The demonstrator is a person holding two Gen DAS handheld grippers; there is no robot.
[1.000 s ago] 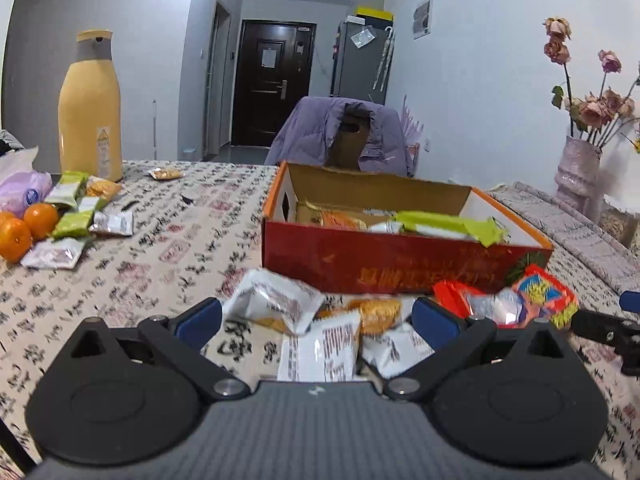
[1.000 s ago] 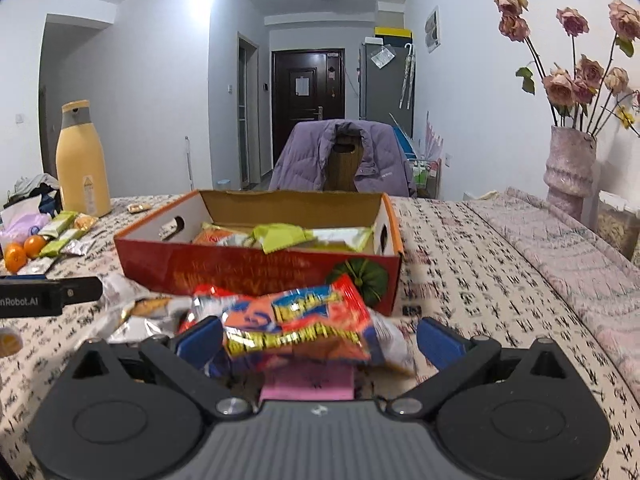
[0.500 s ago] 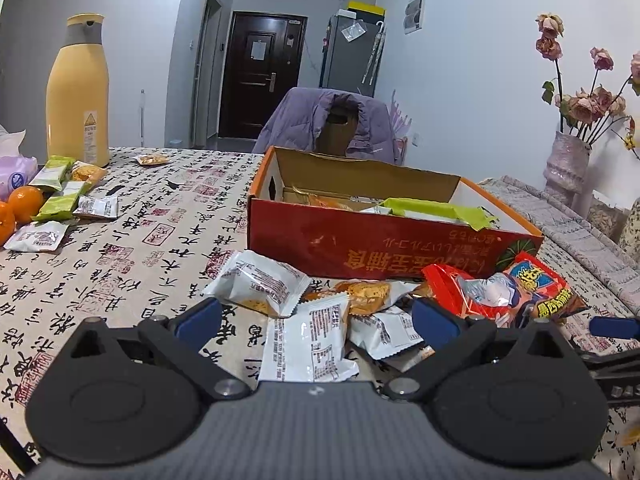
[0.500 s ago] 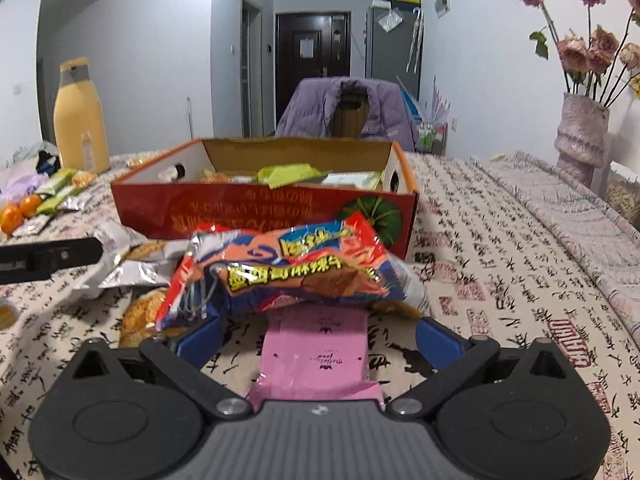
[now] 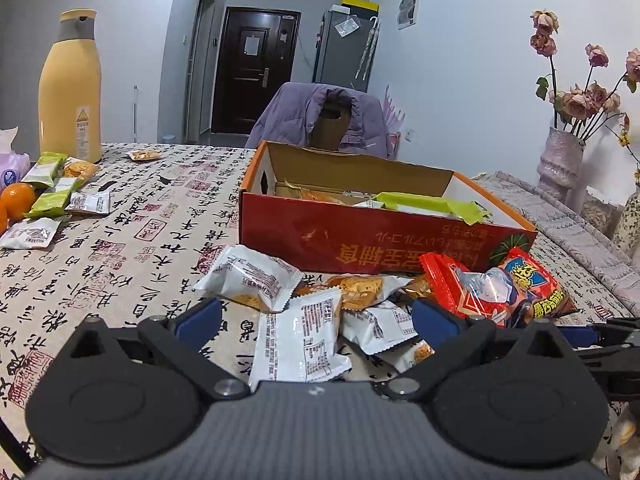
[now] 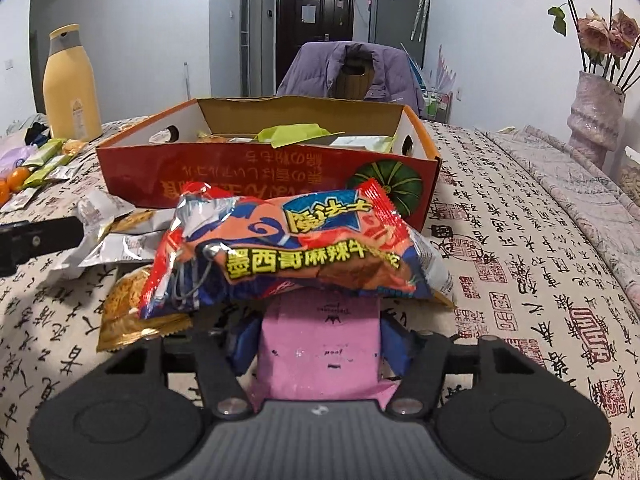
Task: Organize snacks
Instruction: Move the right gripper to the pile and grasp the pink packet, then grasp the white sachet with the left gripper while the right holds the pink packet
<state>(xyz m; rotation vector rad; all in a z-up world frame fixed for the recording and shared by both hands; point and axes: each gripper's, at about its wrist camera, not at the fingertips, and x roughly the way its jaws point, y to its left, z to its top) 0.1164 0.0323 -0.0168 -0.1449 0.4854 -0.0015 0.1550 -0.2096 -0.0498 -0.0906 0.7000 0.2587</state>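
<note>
While the right gripper [image 6: 318,332] is closing its jaws on a pink packet [image 6: 320,344], whose sides the blue pads seem already to be meeting, a red and blue chip bag [image 6: 296,252] is lying across the packet's far end and hiding how far it reaches. The left gripper [image 5: 316,316] is hovering with its jaws spread wide and nothing between them, just above a heap of white biscuit packets [image 5: 300,340] on the tabletop. All of this is sitting just in front of the red cardboard box [image 6: 240,168], which is standing near the middle of the tabletop and is already holding a few snacks, a green wrapper [image 6: 296,134] among them. So the sorting is looking only partly done: some things are in the box, while the heap in front of it and a second scatter of green bars and packets [image 5: 52,200] near the left edge, beside the oranges [image 5: 16,202] and the yellow bottle [image 5: 70,88], are waiting. Most of the box's contents are sitting hidden below its front wall, the pink packet's print is too small to read, and what is lying under the chip bag is hard to make out.
</note>
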